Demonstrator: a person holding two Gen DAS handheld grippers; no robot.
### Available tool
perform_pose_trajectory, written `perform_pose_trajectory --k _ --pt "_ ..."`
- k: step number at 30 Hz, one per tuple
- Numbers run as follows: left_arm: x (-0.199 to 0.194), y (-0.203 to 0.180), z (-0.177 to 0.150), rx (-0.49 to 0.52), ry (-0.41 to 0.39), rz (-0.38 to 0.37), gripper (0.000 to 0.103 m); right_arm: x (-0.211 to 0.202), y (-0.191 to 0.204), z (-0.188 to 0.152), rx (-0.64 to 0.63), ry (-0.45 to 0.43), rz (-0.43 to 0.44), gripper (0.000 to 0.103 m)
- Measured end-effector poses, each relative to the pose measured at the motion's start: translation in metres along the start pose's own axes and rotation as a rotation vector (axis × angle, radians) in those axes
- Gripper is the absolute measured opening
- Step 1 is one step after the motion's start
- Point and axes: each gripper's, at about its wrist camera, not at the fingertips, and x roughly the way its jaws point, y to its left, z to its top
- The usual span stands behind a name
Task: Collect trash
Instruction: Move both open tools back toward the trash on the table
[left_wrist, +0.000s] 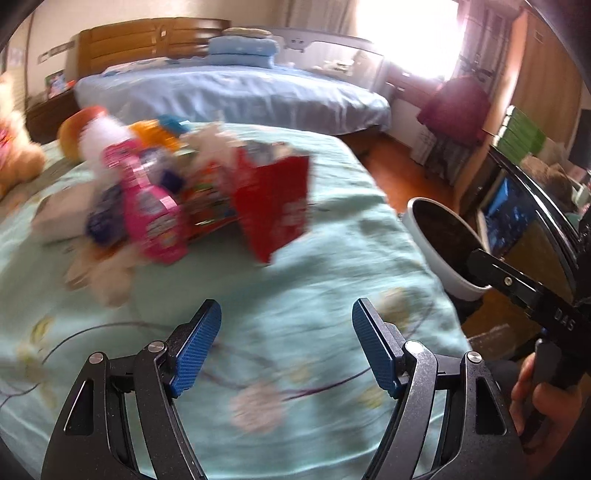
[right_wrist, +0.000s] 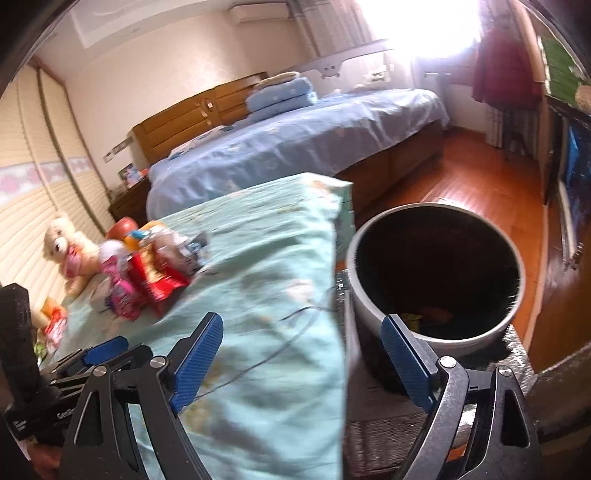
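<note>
A pile of trash lies on the mint-green bedspread (left_wrist: 295, 258): a red carton (left_wrist: 273, 206), a pink wrapper-covered bottle (left_wrist: 151, 218), orange packets (left_wrist: 207, 199) and crumpled paper. My left gripper (left_wrist: 287, 308) hovers open over bare bedspread in front of the pile, nothing between its blue pads. The white bin (right_wrist: 476, 338) with a black inside stands on the floor beside the bed's corner, a few scraps (right_wrist: 428, 314) at its bottom. My right gripper (right_wrist: 301, 321) is open and empty, one finger over the bed's corner, the other in front of the bin. The same pile (right_wrist: 162, 280) shows far left.
A plush bear (right_wrist: 70, 251) sits past the pile by the wall. A second bed with blue covers (right_wrist: 295, 147) lies beyond. Wooden floor (right_wrist: 480, 177) runs between the beds and a dark cabinet with a screen (left_wrist: 506, 206) on the right. A dark-red garment (left_wrist: 458, 107) hangs near the window.
</note>
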Motion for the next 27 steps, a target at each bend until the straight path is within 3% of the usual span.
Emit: perform_pose_trajectory --k 15,27 --pt "-0.021 0.071 -0.006 -0.108 -0.031 0.066 0.075 0.030 0.065 -0.014 -0.093 0.075 0.097 0.089" --pt "-0.022 0.090 0.009 -0.123 -0.049 0.080 0.075 0.049 0.093 -0.007 -0.132 0.086 0.178 0.087"
